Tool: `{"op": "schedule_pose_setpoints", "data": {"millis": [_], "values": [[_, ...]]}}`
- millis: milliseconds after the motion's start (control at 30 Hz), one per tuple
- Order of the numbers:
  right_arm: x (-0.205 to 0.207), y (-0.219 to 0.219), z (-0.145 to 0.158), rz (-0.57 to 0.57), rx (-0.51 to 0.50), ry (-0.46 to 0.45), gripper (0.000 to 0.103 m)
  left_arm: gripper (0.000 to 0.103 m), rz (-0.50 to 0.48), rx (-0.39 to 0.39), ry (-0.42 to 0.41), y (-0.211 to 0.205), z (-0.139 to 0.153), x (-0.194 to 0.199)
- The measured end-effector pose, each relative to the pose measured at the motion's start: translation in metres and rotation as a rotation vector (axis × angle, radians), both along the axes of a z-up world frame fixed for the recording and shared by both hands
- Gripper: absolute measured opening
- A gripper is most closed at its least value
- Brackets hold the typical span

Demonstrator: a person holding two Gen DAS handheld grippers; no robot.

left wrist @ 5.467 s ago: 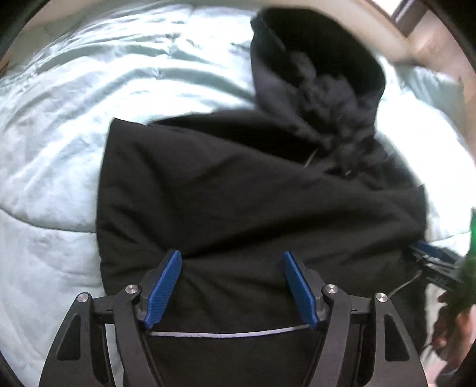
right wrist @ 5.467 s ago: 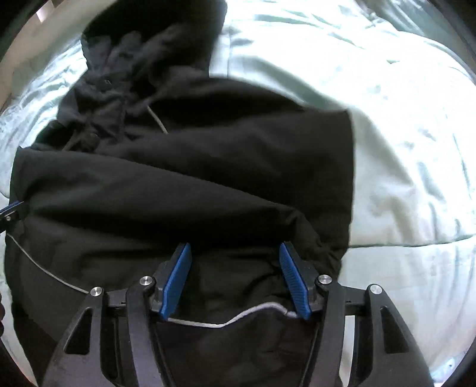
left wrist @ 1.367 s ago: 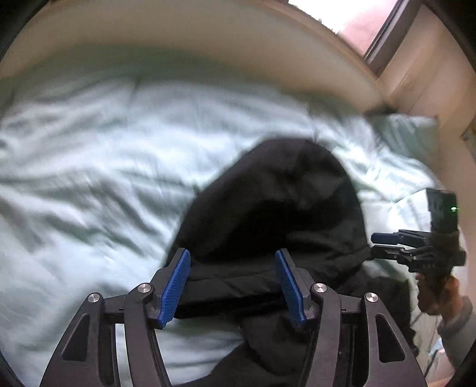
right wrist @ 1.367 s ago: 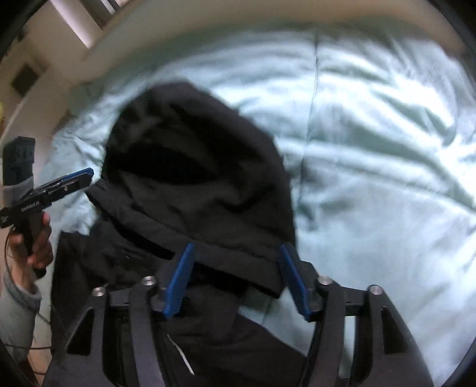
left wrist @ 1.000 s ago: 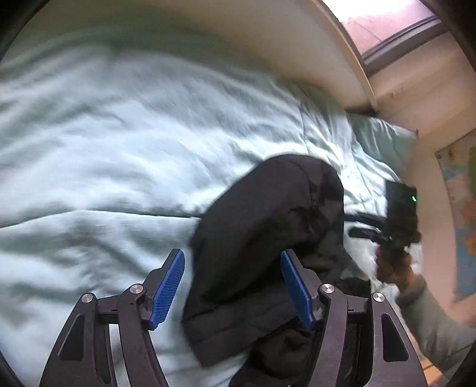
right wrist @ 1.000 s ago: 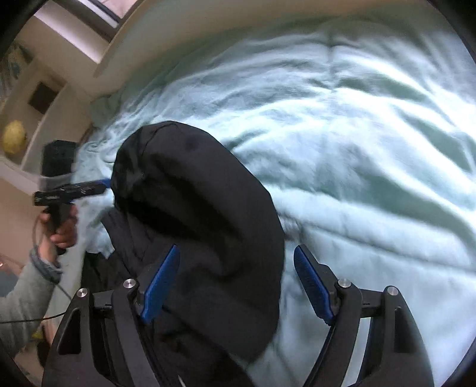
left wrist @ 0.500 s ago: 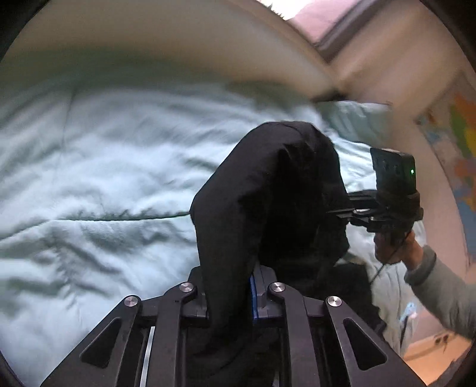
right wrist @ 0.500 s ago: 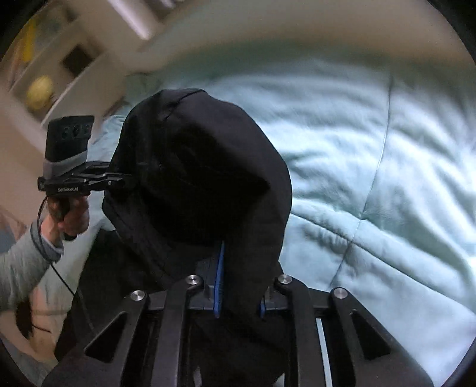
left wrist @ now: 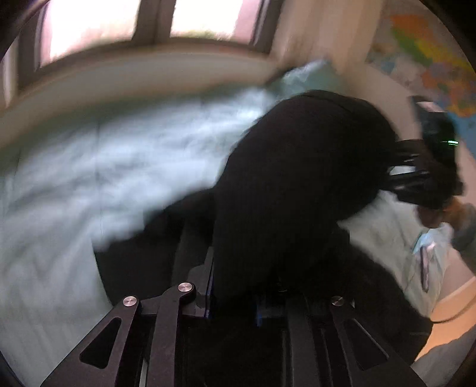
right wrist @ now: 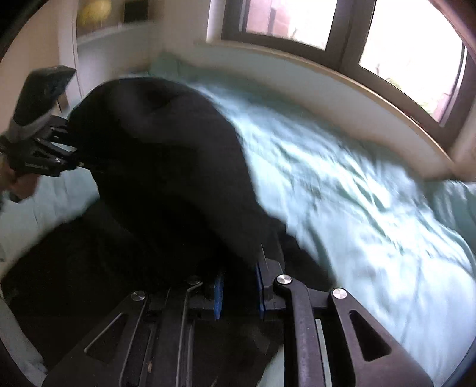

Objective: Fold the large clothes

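Note:
A black hooded sweatshirt (left wrist: 297, 190) lies on a pale green bed cover (left wrist: 89, 178), with its hood lifted. My left gripper (left wrist: 233, 293) is shut on one side of the hood. My right gripper (right wrist: 238, 290) is shut on the other side of the hood (right wrist: 166, 154). Each gripper shows in the other's view: the right one at the right of the left wrist view (left wrist: 416, 178), the left one at the left of the right wrist view (right wrist: 44, 148). The sweatshirt's body lies dark below the hood (right wrist: 74, 268).
A window (right wrist: 297, 20) with a pale sill (right wrist: 327, 83) runs along the far side of the bed. A colourful map (left wrist: 431, 53) hangs on the wall at the right. A shelf with a yellow ball (right wrist: 95, 12) is at the far left. The bed cover (right wrist: 357, 193) spreads wide to the right.
Both grippers closed on the hood's sides about half a second ago and have since lifted it. The views now tilt up to the window.

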State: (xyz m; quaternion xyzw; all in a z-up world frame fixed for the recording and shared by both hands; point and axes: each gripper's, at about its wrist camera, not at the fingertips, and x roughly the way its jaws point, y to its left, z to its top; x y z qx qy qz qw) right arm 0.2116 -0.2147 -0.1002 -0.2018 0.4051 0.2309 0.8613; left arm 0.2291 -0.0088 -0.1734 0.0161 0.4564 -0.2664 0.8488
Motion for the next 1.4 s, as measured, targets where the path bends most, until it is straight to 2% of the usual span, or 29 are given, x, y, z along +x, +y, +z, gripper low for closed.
{"op": "schedule_pose_setpoints", "data": {"millis": [67,100,167,233,333,400,467,533,600,633,667,733,800,867,900,933,967,1000,1033,1133,1200,1300,1333,1400], "values": [[-0.032,0.004,-0.038,-0.021,-0.102,0.078,0.021,0.022,0.102,-0.018,0.176,0.009,-0.050,-0.019],[-0.041,0.004,-0.053,-0.033,-0.140,0.109,0.021,0.022,0.152,-0.038,0.231,0.016,-0.072,-0.031],[-0.061,-0.002,-0.083,-0.072,-0.184,0.206,0.021,0.022,0.229,-0.070,0.320,0.030,-0.099,-0.049],[-0.070,-0.017,-0.090,-0.121,-0.164,0.269,0.022,0.022,0.259,-0.076,0.379,0.043,-0.108,-0.062],[-0.068,-0.042,-0.075,-0.200,-0.100,0.283,0.029,0.021,0.275,-0.089,0.328,0.061,-0.078,-0.066],[-0.050,-0.057,-0.049,-0.267,-0.029,0.243,0.037,0.021,0.273,-0.112,0.228,0.067,-0.038,-0.053],[-0.025,-0.068,-0.019,-0.315,0.085,0.196,0.049,0.022,0.254,-0.143,0.153,0.064,-0.008,-0.036],[-0.003,-0.053,0.000,-0.335,0.208,0.173,0.067,0.022,0.210,-0.210,0.090,0.054,0.021,-0.012],[0.030,-0.040,0.007,-0.352,0.358,0.212,0.070,0.022,0.166,-0.264,0.065,0.035,0.039,0.010],[0.039,-0.036,0.004,-0.353,0.395,0.238,0.070,0.023,0.142,-0.278,0.066,0.021,0.044,0.022],[0.049,-0.026,-0.004,-0.351,0.435,0.285,0.070,0.027,0.116,-0.285,0.077,0.007,0.043,0.034],[0.059,-0.002,-0.026,-0.324,0.438,0.366,0.070,0.033,0.092,-0.283,0.133,-0.008,0.027,0.050],[0.052,0.024,-0.056,-0.310,0.328,0.417,0.070,0.033,0.075,-0.290,0.262,-0.015,-0.008,0.057],[0.032,0.042,-0.099,-0.301,0.194,0.442,0.070,0.033,0.080,-0.230,0.383,-0.017,-0.056,0.052],[0.020,0.048,-0.128,-0.304,0.130,0.467,0.070,0.030,0.096,-0.175,0.433,-0.014,-0.081,0.048],[0.013,0.049,-0.149,-0.309,0.106,0.490,0.070,0.021,0.121,-0.154,0.513,-0.011,-0.115,0.042],[0.005,0.045,-0.170,-0.317,0.095,0.496,0.070,0.018,0.140,-0.183,0.553,-0.009,-0.132,0.039],[-0.003,0.044,-0.180,-0.315,0.086,0.458,0.071,0.018,0.168,-0.235,0.575,-0.004,-0.143,0.035],[-0.007,0.045,-0.179,-0.310,0.082,0.429,0.071,0.016,0.196,-0.284,0.570,0.003,-0.143,0.033],[-0.007,0.037,-0.157,-0.322,0.129,0.438,0.071,0.015,0.200,-0.302,0.504,0.009,-0.121,0.023],[-0.016,0.028,-0.130,-0.295,0.187,0.416,0.071,0.015,0.163,-0.292,0.444,0.008,-0.099,0.009],[-0.035,0.021,-0.101,-0.238,0.234,0.363,0.071,0.019,0.106,-0.329,0.396,0.010,-0.075,-0.012],[-0.035,0.018,-0.104,-0.232,0.231,0.365,0.071,0.023,0.120,-0.301,0.396,0.009,-0.077,-0.017],[-0.036,0.018,-0.124,-0.245,0.179,0.411,0.071,0.023,0.151,-0.254,0.437,0.007,-0.095,-0.017]]}}
